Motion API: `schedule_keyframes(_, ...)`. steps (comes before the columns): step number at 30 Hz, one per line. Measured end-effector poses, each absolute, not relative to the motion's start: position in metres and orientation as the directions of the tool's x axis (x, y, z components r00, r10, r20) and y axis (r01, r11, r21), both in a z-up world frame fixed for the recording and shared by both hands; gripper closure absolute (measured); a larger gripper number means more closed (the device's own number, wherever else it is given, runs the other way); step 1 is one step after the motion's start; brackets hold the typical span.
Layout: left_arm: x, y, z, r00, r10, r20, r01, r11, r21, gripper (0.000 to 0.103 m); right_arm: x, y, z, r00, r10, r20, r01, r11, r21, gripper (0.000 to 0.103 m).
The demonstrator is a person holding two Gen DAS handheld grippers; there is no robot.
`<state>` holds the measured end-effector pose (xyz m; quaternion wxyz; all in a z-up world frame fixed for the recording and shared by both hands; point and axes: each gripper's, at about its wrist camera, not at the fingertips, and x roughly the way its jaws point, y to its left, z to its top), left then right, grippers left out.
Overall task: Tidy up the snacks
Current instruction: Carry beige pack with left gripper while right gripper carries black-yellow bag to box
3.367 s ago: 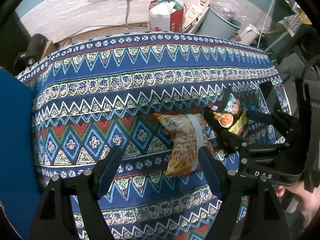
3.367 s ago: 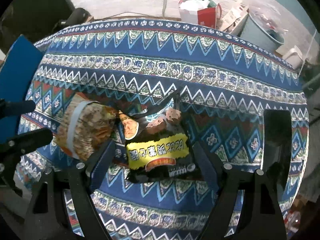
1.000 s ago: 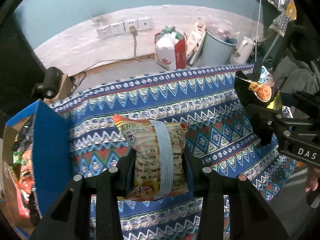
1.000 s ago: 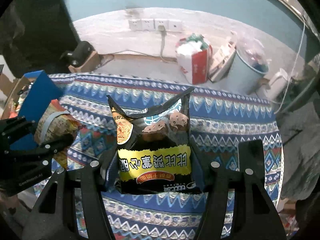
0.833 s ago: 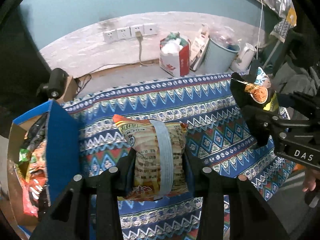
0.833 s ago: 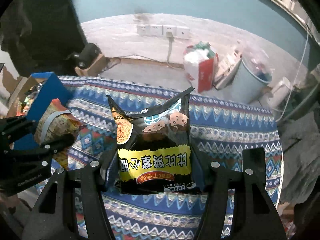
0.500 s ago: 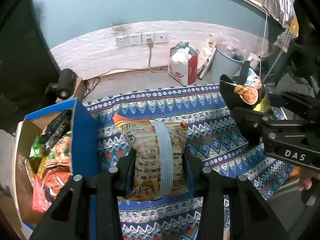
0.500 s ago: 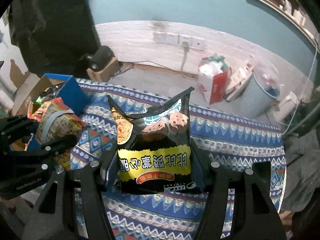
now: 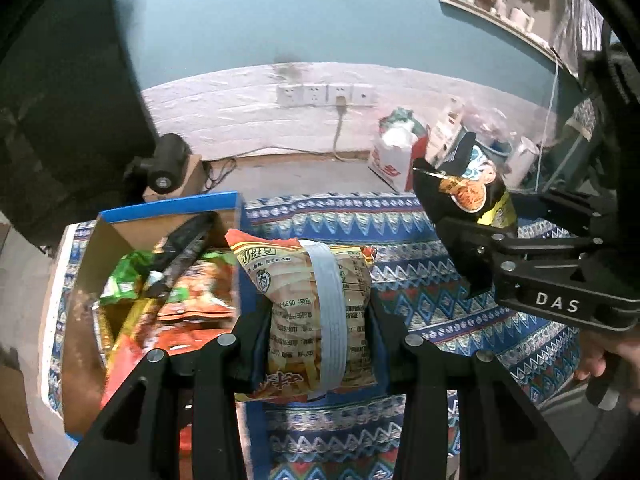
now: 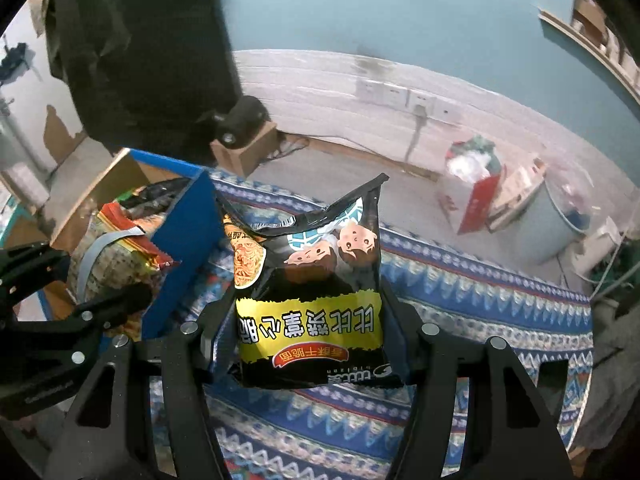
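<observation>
My left gripper [image 9: 318,320] is shut on an orange snack bag [image 9: 316,312] with a pale band, held in the air beside the blue wall of an open cardboard box [image 9: 168,212] that holds several snack packets [image 9: 180,292]. My right gripper [image 10: 308,332] is shut on a black and yellow snack bag [image 10: 312,300], held above the patterned blue cloth [image 10: 480,300]. The right gripper and its black bag [image 9: 468,192] also show at the right of the left wrist view. The left gripper with the orange bag [image 10: 116,260] shows at the left of the right wrist view, next to the box [image 10: 184,224].
The patterned cloth [image 9: 420,280] covers the table. Behind it on the floor stand a red and white bag [image 9: 396,152], a grey bin [image 10: 548,220], a small camera on a cardboard block [image 9: 164,164] and a wall socket strip [image 9: 324,94].
Both grippers closed on their bags, lifted them off the cloth and moved left. The open box of snacks has come into view at the left, close to the orange bag.
</observation>
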<state>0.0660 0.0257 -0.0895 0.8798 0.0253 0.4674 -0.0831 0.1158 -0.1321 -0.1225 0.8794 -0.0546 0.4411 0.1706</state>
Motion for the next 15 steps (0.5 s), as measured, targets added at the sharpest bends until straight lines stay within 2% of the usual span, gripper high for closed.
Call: schedule_keyframes(15,0.052,0.131,-0.083,0.573,-0.040,-0.819,-0.011,0.998,-0.057,0.061,0.128,-0.037,-0.106,0.527,0.338,-0.780,-0.475,0.878,0.059,0.042)
